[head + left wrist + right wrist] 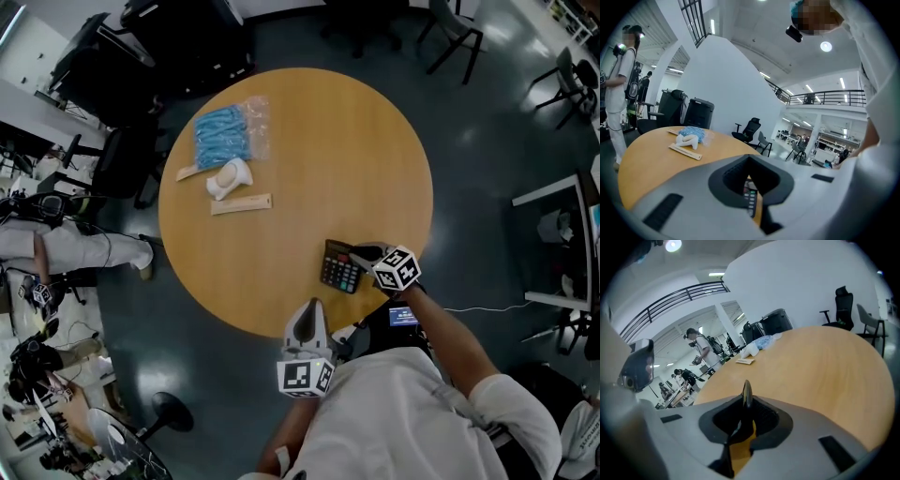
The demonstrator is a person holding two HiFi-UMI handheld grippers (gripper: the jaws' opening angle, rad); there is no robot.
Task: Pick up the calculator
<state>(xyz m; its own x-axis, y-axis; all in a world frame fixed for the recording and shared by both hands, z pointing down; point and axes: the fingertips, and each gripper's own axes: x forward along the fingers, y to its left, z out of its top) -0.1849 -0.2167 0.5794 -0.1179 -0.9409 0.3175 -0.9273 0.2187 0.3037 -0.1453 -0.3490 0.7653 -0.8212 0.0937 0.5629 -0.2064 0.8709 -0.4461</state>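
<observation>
Evidently to lift it off the counter (309, 141), the right gripper (364, 253) pinches the calculator (337, 270) by its right edge in narrow jaws. The left gripper (313, 307) hangs nearer, jaws together.

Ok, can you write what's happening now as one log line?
right claw: shut on calculator | left claw: shut, empty | calculator: at near edge of table

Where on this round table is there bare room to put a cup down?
The whole far-right half of the table is bare, and so is the middle. Crowded: the far left, with the blue bag, white piece and wooden stick; the near right edge, with calculator and right gripper.
</observation>
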